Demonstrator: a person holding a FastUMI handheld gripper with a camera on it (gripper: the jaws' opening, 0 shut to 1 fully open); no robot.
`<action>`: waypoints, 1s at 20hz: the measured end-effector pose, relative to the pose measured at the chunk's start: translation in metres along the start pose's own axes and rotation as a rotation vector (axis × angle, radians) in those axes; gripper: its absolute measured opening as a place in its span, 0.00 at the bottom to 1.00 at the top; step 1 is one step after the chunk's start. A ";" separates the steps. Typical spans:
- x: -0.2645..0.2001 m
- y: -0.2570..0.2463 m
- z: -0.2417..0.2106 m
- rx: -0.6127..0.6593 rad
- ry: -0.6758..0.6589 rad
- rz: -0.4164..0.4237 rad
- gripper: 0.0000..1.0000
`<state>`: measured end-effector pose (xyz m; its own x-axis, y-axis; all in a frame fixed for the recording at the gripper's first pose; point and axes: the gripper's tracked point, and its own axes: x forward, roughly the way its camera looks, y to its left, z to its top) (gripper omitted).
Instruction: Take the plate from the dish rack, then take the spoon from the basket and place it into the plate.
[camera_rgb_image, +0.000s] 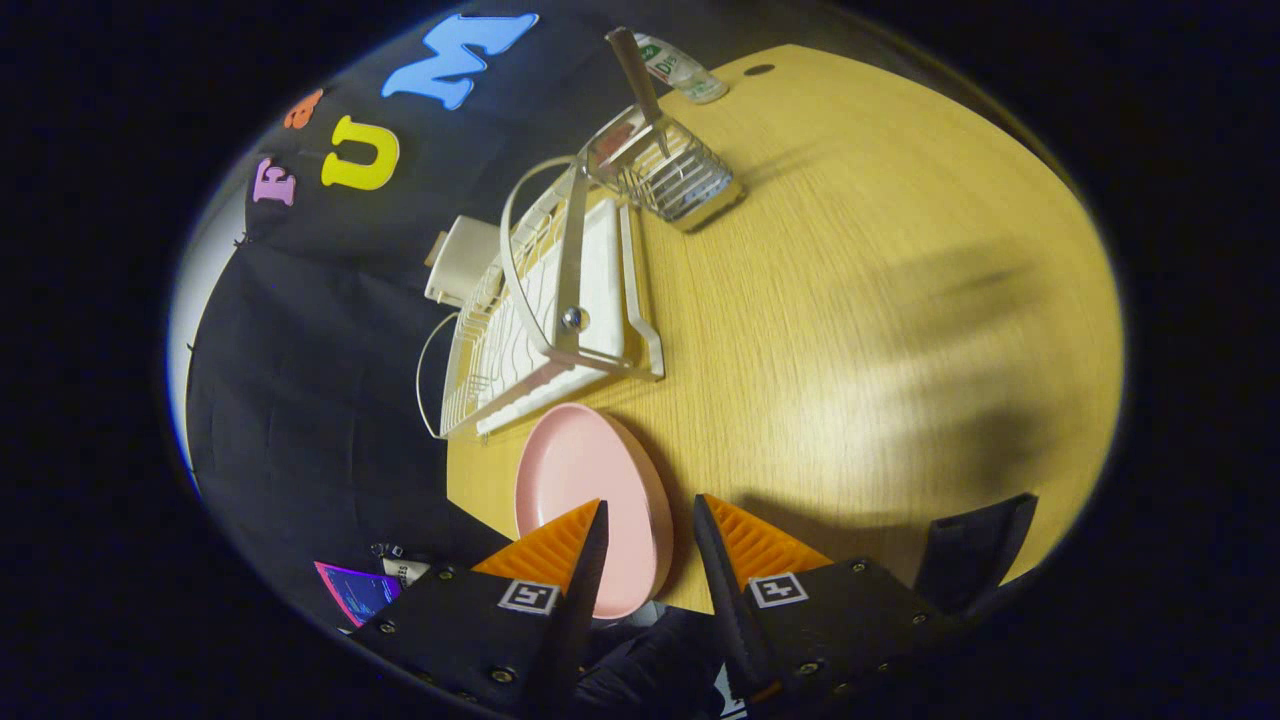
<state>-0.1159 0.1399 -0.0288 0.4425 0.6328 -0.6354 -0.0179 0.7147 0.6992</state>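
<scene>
Fingers (648, 520) parted, gripping nothing. Round pink plate (585, 480) flat on wood-grain surface (850, 300), near rim hidden behind one finger. Beyond, white wire dish rack (540, 320); spoon (640, 85) upright in mesh basket (665, 175), bowl hidden.

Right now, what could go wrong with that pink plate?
The pink plate sits between the tool fingers, which stand open around its rim, near the table edge. A weak pinch might let it slip and drop off. Later, the spoon stands tall in the wire basket, so pulling it crooked could tip the basket.
</scene>
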 end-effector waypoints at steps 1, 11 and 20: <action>-0.006 0.004 0.017 -0.001 -0.051 0.000 0.55; -0.059 0.028 0.182 -0.101 -0.587 -0.120 0.54; -0.017 0.002 0.242 -0.078 -0.672 -0.159 0.54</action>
<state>0.0936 0.0583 0.0627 0.9037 0.2152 -0.3701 0.0396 0.8187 0.5728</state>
